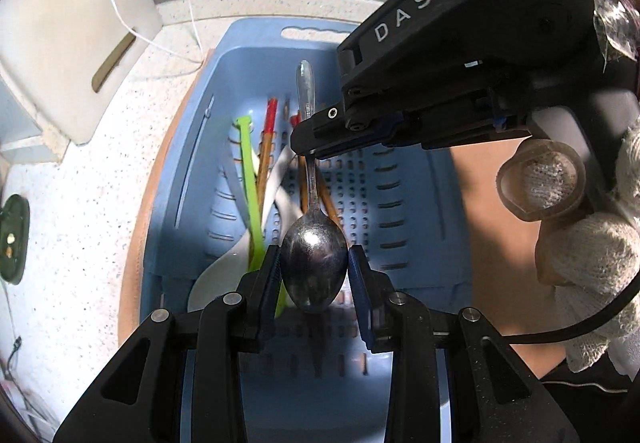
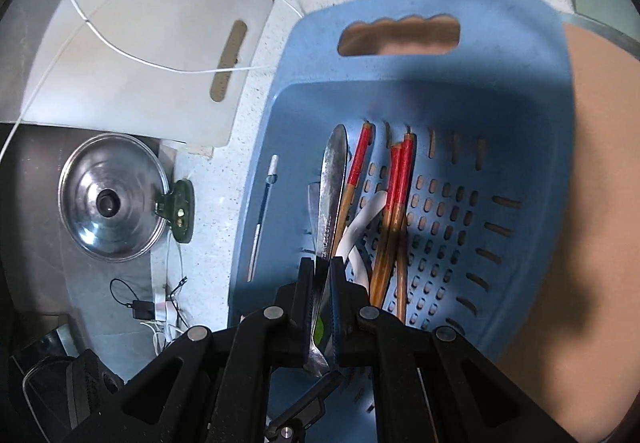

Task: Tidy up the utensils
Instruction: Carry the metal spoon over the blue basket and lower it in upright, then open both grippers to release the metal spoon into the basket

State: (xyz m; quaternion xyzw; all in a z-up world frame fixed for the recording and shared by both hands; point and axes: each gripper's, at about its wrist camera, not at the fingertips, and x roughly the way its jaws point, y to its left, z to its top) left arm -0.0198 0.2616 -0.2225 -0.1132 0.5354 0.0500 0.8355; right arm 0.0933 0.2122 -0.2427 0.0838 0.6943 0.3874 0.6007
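A metal spoon (image 1: 314,263) hangs over the blue slotted basket (image 1: 420,211). My right gripper (image 1: 310,155) is shut on its handle; in the right wrist view (image 2: 322,275) the handle (image 2: 332,179) runs forward between the pads. My left gripper (image 1: 314,263) stands around the spoon's bowl, its pads close at both sides; whether they touch it I cannot tell. In the basket (image 2: 520,91) lie red-tipped chopsticks (image 2: 394,199), a white spoon (image 1: 224,267) and a green utensil (image 1: 250,179).
A white cutting board (image 2: 160,55) with a white cable (image 2: 132,55) over it leans at the back left. A metal pot lid (image 2: 110,199) lies to the left. The basket rests on a tan mat (image 2: 592,203) on the speckled counter (image 1: 80,235).
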